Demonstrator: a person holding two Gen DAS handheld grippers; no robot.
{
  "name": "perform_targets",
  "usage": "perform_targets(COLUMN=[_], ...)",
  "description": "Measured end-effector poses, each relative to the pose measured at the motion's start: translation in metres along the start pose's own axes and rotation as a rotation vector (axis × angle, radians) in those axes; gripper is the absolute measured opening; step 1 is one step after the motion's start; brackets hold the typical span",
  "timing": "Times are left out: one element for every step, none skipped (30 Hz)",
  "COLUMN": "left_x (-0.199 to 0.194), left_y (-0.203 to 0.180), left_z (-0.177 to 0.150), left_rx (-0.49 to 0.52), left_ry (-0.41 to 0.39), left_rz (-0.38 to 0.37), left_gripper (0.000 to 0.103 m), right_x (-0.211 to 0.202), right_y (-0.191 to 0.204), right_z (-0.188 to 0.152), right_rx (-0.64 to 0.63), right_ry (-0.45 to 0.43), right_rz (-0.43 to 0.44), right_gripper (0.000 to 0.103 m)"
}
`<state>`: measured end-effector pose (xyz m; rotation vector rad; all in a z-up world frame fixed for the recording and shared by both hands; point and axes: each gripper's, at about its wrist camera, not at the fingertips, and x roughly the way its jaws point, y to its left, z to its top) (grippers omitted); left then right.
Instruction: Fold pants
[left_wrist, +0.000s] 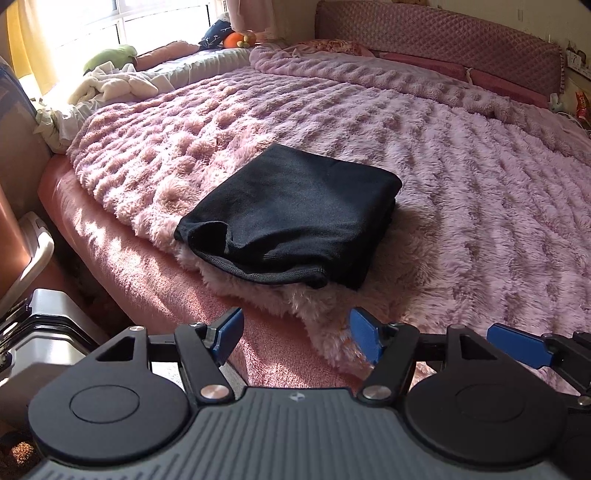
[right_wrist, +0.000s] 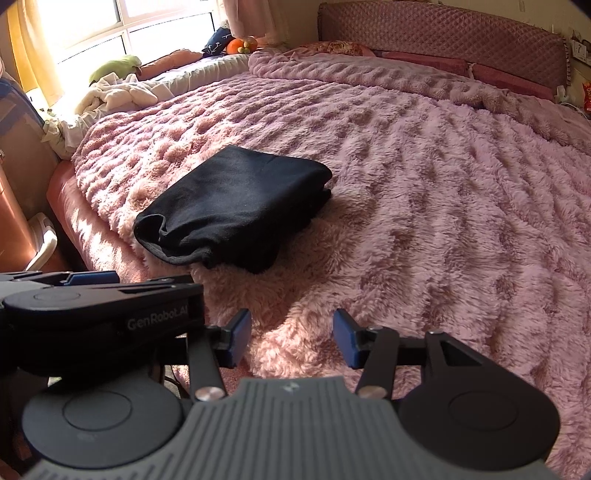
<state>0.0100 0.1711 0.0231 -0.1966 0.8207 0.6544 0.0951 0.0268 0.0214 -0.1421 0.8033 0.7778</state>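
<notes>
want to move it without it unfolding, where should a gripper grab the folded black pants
Probably the thick folded edge of the pants on the right: the layers stack there and stand clear of the blanket. Come in low from the right with the open right gripper. The near hem is loose.

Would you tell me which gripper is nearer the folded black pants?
Left gripper, marginally: it sits directly before the pants; the right gripper sits farther right. Both open, touching nothing.

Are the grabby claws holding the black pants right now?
No. Left gripper and right gripper are both open and empty; the folded black pants lie untouched on the pink blanket.
</notes>
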Motion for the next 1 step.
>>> perform_targets(left_x=[0.0], left_y=[0.0], left_z=[-0.0001], left_rx=[0.002], left_ry=[0.0], left_rz=[0.001], left_gripper=[0.077], right_x=[0.0], right_y=[0.0], right_z=[0.0001], right_rx=[0.001], right_ry=[0.0], right_rz=[0.002], right_gripper=[0.047])
